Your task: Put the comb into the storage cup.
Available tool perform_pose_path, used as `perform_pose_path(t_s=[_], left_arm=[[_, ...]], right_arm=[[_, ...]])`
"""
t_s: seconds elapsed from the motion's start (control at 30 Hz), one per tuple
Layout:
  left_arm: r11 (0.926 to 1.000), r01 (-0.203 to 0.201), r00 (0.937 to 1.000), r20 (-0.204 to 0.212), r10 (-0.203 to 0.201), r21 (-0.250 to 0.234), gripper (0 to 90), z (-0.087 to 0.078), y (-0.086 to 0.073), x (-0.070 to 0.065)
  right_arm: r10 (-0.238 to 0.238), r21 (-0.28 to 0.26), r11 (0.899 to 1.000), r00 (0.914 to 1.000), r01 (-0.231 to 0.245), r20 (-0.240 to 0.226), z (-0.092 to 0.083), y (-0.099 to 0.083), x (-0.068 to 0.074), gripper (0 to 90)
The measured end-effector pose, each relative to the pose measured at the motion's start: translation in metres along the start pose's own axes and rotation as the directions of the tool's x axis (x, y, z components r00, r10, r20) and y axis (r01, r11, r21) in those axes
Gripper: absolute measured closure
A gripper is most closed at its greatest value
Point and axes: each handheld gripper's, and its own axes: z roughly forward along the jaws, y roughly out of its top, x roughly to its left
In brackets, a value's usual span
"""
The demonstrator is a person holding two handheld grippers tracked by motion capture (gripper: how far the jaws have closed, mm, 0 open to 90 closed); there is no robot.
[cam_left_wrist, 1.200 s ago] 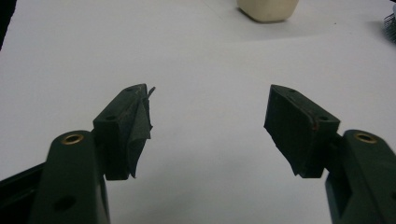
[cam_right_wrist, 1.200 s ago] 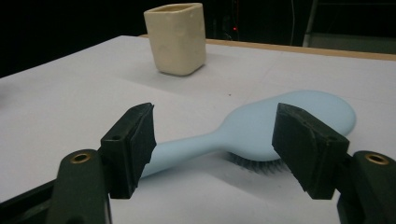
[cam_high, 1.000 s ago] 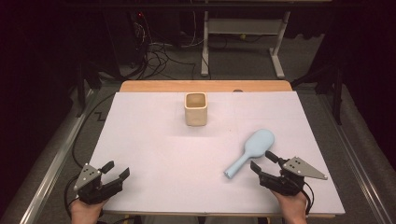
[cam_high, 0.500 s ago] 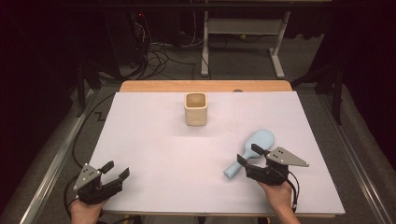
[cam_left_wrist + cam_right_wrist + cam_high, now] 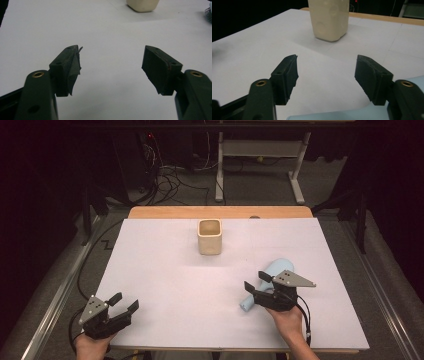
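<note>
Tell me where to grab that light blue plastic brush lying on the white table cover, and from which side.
Grip the light blue plastic brush by its narrow handle, the end nearest the person, coming down from above with the right tool. It lies flat and slanted, so set the jaws across the handle; the wide head looks too broad. The jaws stand open and have just been closing, nothing pinched yet.

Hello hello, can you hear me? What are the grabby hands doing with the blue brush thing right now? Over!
Right gripper over the blue brush, jaws closing, not gripping. Left gripper open, idle. Cream cup apart, nothing in the way.
</note>
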Motion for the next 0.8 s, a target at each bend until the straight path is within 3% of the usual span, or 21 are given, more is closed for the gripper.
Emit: perform_pose_path(t_s=[0.17, 0.37, 0.6, 0.67, 0.73, 0.77, 0.8], left_arm=[[1.0000, 0.001, 1.0000, 0.001, -0.001, -0.003, 31.6, 0.000, 0.000, 0.000], [1.0000, 0.000, 1.0000, 0.001, 0.000, -0.002, 31.6, 0.000, 0.000, 0.000], [1.0000, -0.004, 1.0000, 0.004, 0.004, 0.000, 31.6, 0.000, 0.000, -0.001], [1.0000, -0.004, 1.0000, 0.004, 0.004, 0.001, 31.6, 0.000, 0.000, -0.001], [1.0000, -0.004, 1.0000, 0.004, 0.004, 0.001, 31.5, 0.000, 0.000, -0.001], [1.0000, -0.004, 1.0000, 0.005, 0.004, 0.000, 31.5, 0.000, 0.000, -0.001], [1.0000, -0.005, 1.0000, 0.005, 0.005, -0.002, 31.7, 0.000, 0.000, -0.001]], right_arm=[[0.014, 0.078, 0.997, 0.9995, -0.012, -0.027, 0.007, 0.007, 0.002, 45.0], [-0.007, 0.192, 0.981, 0.9998, 0.011, -0.018, 0.017, 0.013, 0.005, 57.7], [-0.043, 0.325, 0.944, 0.9987, 0.050, -0.029, 0.029, 0.014, 0.010, 70.3], [-0.045, 0.336, 0.940, 0.9985, 0.053, -0.030, 0.030, 0.014, 0.009, 71.5], [-0.061, 0.387, 0.919, 0.9973, 0.072, -0.040, 0.033, 0.016, 0.010, 75.5], [-0.061, 0.387, 0.919, 0.9973, 0.072, -0.040, 0.033, 0.016, 0.010, 75.5], [-0.069, 0.405, 0.911, 0.9968, 0.080, -0.041, 0.035, 0.017, 0.010, 76.7]])
